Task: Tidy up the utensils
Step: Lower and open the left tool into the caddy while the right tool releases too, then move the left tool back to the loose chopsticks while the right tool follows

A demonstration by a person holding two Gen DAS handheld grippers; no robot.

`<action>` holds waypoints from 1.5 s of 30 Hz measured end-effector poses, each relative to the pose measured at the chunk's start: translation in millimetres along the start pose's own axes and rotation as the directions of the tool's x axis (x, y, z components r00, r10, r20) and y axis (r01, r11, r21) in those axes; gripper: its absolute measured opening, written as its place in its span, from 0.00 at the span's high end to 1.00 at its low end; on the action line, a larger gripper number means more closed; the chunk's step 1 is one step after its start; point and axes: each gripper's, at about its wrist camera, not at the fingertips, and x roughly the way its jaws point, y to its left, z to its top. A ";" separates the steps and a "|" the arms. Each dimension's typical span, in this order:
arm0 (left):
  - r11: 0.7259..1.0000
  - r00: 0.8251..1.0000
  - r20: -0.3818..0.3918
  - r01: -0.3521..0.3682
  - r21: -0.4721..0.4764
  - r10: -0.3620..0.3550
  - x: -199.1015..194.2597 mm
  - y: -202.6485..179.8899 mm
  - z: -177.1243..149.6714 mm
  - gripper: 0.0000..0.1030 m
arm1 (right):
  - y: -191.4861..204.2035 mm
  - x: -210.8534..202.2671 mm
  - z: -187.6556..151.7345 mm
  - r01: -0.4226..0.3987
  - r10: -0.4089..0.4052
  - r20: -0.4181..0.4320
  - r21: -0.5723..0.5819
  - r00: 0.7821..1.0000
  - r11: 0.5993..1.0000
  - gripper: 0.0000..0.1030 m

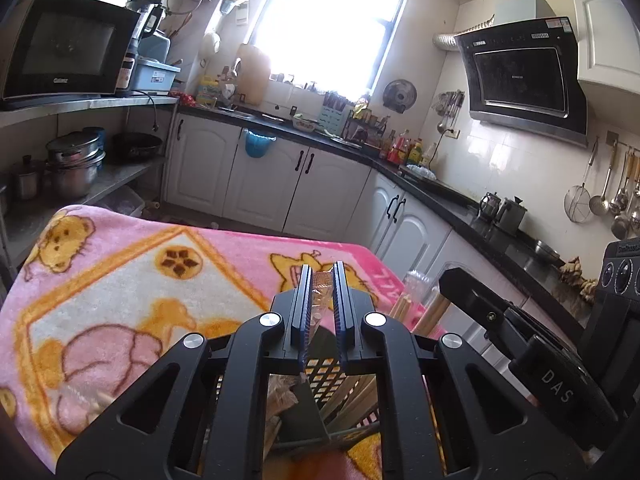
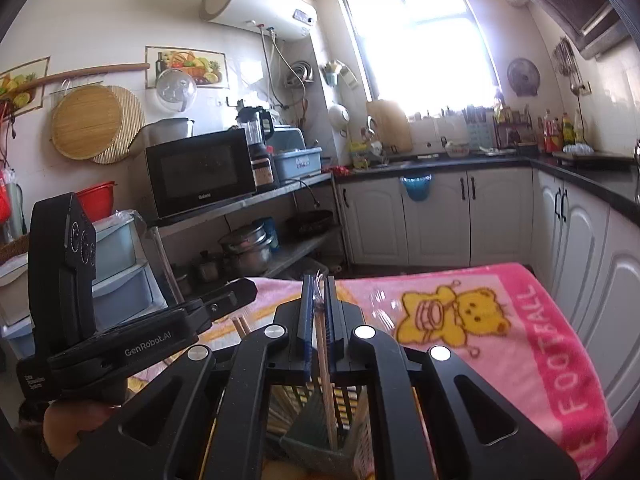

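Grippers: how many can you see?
2. The left gripper, over the basket, pinches a clear wrapper; the right gripper beside it holds a chopstick. None seems hidden.

We see the left gripper (image 1: 322, 280) with its two blue-padded fingers (image 1: 305, 312) drawn close on a clear, crinkled wrapper (image 1: 321, 285) that shows orange-brown between them. Below the fingers sits a slatted utensil basket (image 1: 326, 380) with pale chopsticks (image 1: 352, 398) leaning inside it. Everything rests over a pink blanket (image 1: 132, 280) printed with yellow bears. To the right, the other gripper (image 1: 532, 332) reaches in as a black body, and just beside its tip stand more wooden sticks (image 1: 404, 306), perhaps chopsticks under clear plastic, though glare blurs them. Behind, white cabinets (image 1: 280, 176) run under a dark counter.
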 end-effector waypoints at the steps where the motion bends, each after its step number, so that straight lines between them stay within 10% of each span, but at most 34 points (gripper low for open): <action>1: 1.000 1.000 -0.003 0.000 0.000 0.000 0.1 0.1 -1.1 0.95 | -0.9 -0.6 -1.3 0.002 -0.002 -0.008 0.006 1.000 1.000 0.94; 12: 1.000 1.000 -0.013 -0.015 0.010 0.015 -5.4 -1.4 -7.5 0.93 | -11.0 -18.3 -13.2 0.032 -0.031 -0.050 0.026 0.998 0.999 0.74; 45: 0.998 0.998 0.024 -0.054 0.031 0.053 -72.4 -10.2 -28.8 0.17 | -3.9 -71.0 -29.4 0.076 -0.080 -0.085 -0.043 0.993 0.996 0.47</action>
